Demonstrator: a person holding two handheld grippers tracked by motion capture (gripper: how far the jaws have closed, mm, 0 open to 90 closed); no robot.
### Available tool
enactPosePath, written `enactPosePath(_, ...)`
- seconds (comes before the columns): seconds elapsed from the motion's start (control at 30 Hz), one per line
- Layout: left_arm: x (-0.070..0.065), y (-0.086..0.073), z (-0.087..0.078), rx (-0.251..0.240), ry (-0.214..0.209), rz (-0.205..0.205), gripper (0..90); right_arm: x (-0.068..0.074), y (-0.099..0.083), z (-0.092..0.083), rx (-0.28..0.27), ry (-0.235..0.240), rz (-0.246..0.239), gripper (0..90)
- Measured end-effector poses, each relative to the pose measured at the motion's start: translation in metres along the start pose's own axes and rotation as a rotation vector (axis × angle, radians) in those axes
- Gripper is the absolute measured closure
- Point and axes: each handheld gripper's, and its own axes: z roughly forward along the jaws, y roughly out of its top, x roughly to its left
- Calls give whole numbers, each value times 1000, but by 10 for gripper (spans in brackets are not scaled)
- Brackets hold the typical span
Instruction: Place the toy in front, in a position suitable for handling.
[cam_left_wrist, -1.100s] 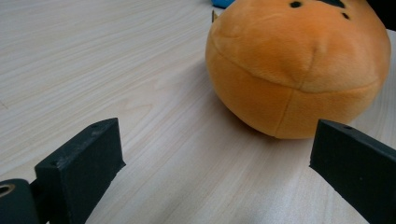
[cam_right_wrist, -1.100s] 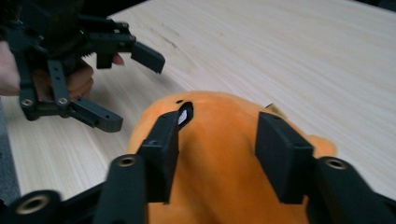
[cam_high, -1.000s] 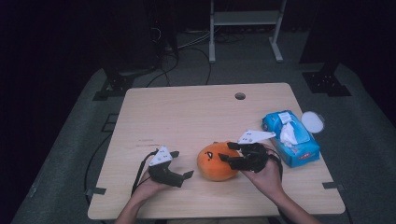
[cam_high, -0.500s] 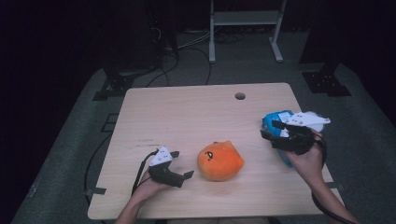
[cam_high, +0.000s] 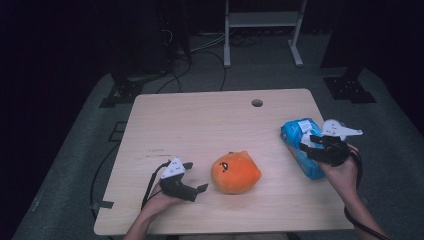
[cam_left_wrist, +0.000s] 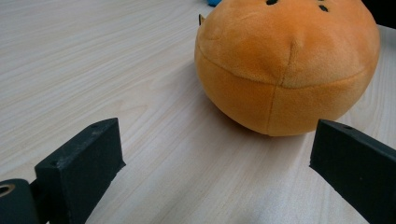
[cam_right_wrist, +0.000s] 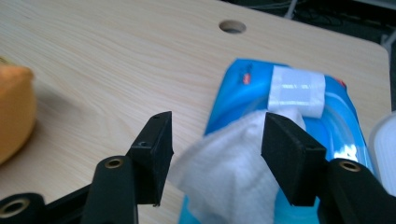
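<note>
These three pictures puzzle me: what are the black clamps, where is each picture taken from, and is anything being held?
A person sits at a pale wooden table with a hand-held two-jaw clamp in each hand. The high view looks down from above. The other two come from small cameras riding on the clamps, looking along their black jaws.

The left gripper rests open, pointing at a round orange plush toy, which its own camera shows apart from the jaws.

The right gripper is over a blue wet-wipe pack at the table's right edge. Its jaws have just been closing, and a white wipe pulled up from the pack stands between them. The jaws look open, so nothing is gripped yet.
</note>
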Motion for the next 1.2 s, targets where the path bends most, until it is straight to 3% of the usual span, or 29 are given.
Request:
enactPosePath(0.33, -1, 1, -1, -13, -17, 6, 20, -12, -19, 14, 57, -26, 50, 562)
enactPosePath(0.63, -5, 5, 0, -34, -56, 11, 20, -16, -23, 14, 48, -24, 86, 700)
enactPosePath(0.8, -11, 12, 3, -57, -91, 27, 20, -19, -26, 14, 35, 0, 114, 740)
enactPosePath(0.97, -13, 19, 5, -76, -125, 40, 21, -18, -25, 13, 36, -4, 112, 754)
enactPosePath(1.2, -11, 33, 20, -76, -151, 19, 21, -19, -25, 13, 27, 4, 117, 756)
